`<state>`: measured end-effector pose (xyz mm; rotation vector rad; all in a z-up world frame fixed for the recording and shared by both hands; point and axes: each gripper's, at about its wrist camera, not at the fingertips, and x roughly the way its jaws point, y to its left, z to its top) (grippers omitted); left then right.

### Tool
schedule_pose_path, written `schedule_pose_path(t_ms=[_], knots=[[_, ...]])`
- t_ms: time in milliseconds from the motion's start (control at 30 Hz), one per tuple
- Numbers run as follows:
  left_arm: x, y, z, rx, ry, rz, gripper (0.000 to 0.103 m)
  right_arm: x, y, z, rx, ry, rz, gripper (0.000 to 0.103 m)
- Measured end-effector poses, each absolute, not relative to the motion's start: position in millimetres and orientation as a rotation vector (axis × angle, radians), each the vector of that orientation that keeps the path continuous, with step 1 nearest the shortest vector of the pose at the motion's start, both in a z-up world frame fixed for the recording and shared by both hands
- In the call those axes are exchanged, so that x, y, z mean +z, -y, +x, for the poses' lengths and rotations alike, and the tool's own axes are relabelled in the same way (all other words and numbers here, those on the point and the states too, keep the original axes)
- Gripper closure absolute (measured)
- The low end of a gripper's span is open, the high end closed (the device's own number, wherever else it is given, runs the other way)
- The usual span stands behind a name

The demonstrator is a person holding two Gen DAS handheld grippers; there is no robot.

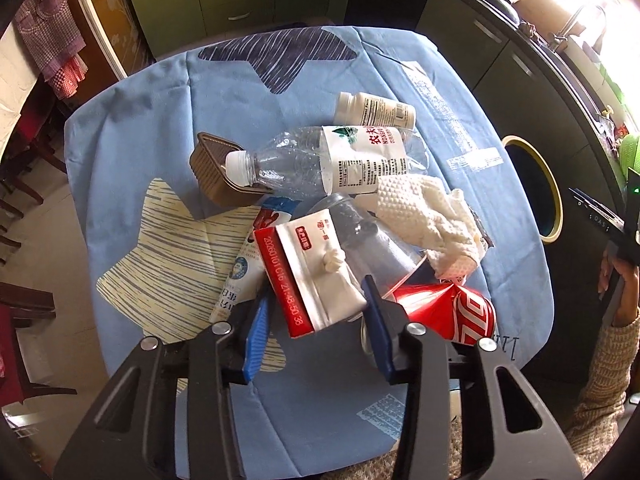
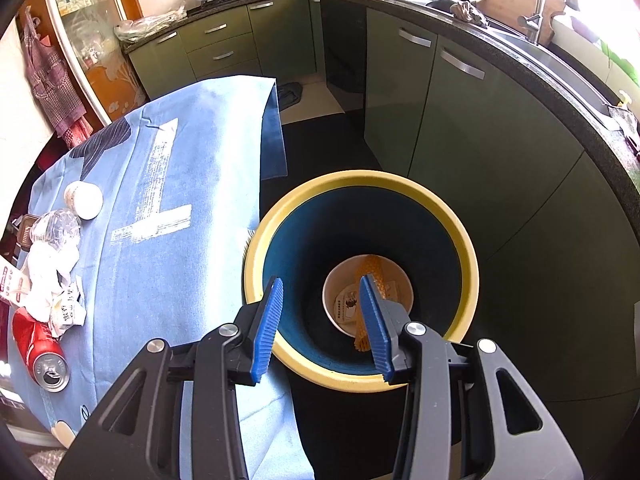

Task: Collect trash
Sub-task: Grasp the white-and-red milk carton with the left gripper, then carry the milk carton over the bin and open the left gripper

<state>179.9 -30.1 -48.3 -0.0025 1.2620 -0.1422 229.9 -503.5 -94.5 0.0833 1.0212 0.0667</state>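
Left gripper (image 1: 318, 322) clamped on red-and-white soft tissue pack (image 1: 310, 276); right gripper (image 2: 326, 326) hangs over the bin, jaws apart, holding nothing.

Surface: table under a blue cloth with star prints (image 1: 168, 120), kitchen with green cabinets (image 2: 404, 92) around it. Tissue pack lies in the trash pile at the near side, long axis running away from the left camera, red edge on the left, blue pads on both its sides. Crowding it: crushed red cola can (image 1: 448, 312) just right, clear plastic cup (image 1: 368, 236) touching behind, crumpled white paper towel (image 1: 432, 220), clear water bottle (image 1: 320, 160) lying crosswise, brown plastic tub (image 1: 218, 168), white pill bottle (image 1: 374, 110). Yellow-rimmed dark blue bin (image 2: 460, 248) stands on the floor beside the table, a white paper bowl (image 2: 332, 292) inside.
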Motion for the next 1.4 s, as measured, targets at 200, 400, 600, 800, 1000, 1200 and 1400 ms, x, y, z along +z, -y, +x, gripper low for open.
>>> schedule_pose_path(t_ms=[200,400,600,800,1000,1200,1400], knots=[[-14,34,172,-0.153,-1.179,0.065,0.068,-89,503,224,0.078,-1.006,0.088,0.063],[8,42,167,-0.176,-1.127,0.087,0.068,-89,501,221,0.088,-1.006,0.089,0.062],[35,62,165,-0.228,-1.066,0.102,0.068,-85,502,216,0.093,-0.994,0.087,0.062],[63,115,178,-0.333,-1.011,0.149,0.068,-70,515,201,0.073,-0.951,0.089,0.062],[68,220,204,-0.523,-0.999,0.224,0.068,-62,545,176,0.036,-0.924,0.101,0.063],[46,342,236,-0.677,-0.999,0.280,0.068,-67,582,149,-0.016,-0.926,0.110,0.063],[-12,437,273,-0.717,-1.049,0.325,0.068,-74,616,128,-0.046,-0.929,0.138,0.063]])
